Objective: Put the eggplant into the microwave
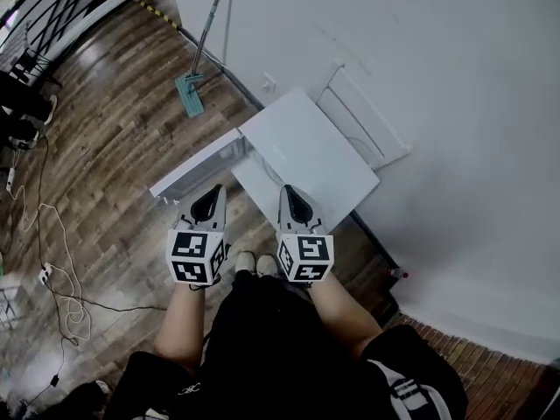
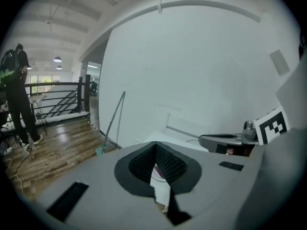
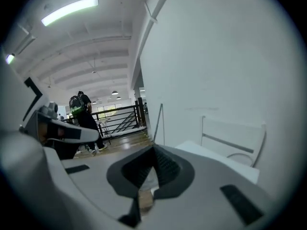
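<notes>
- The left gripper (image 2: 156, 147) has its jaws pressed together at the tips, and nothing sits between them.
- The right gripper (image 3: 153, 150) looks the same: its jaws meet at the tips and it carries nothing.
- In the head view both grippers are side by side in front of the person's body, high above a white box-like unit (image 1: 306, 147) that stands against the white wall (image 1: 394, 51).
- That unit may be the microwave. From this steep angle I cannot tell, nor whether it has a door or whether that door is open.
- The eggplant shows in no view. It is not in either gripper, on the unit's top, or on the wooden floor (image 1: 114, 138) around it.
- A mop (image 1: 189, 94) leans on the wall nearby, and cables (image 1: 61, 278) trail across the floor, well apart from the unit.
- Judged from this, no part of the task can be confirmed as done. With both grippers empty and the eggplant out of sight, it has either not been picked up yet or is already shut away; the pictures do not settle which.
- If it has not begun, finding, gripping, carrying and placing the eggplant all remain.
</notes>
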`<move>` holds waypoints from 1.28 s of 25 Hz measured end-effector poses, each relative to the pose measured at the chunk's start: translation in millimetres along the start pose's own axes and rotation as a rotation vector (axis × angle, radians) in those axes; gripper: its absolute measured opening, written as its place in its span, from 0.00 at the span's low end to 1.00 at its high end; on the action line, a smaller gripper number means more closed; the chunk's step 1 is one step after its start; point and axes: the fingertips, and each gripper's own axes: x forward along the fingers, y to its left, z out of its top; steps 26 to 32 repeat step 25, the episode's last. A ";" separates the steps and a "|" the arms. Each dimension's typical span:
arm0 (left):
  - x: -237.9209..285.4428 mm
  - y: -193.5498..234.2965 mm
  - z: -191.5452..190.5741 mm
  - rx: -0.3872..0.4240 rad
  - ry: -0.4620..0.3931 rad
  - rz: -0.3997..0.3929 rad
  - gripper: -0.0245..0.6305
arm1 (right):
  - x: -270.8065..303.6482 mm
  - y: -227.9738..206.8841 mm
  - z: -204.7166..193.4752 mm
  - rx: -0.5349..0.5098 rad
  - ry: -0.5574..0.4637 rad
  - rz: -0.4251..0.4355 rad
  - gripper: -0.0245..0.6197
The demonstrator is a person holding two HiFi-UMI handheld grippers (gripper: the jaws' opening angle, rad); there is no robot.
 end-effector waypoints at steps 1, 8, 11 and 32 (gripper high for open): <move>-5.0 -7.6 12.5 0.006 -0.011 -0.009 0.04 | -4.4 -2.3 12.8 0.001 -0.010 -0.009 0.05; -37.7 -44.1 73.4 0.036 -0.086 -0.063 0.04 | -45.5 -1.1 92.7 -0.028 -0.124 -0.034 0.05; -43.0 -43.8 85.5 0.027 -0.108 -0.070 0.04 | -55.6 -2.4 111.6 -0.080 -0.167 -0.061 0.05; -26.2 -45.4 85.0 -0.010 -0.091 -0.092 0.04 | -55.9 -30.3 114.4 0.016 -0.176 -0.068 0.05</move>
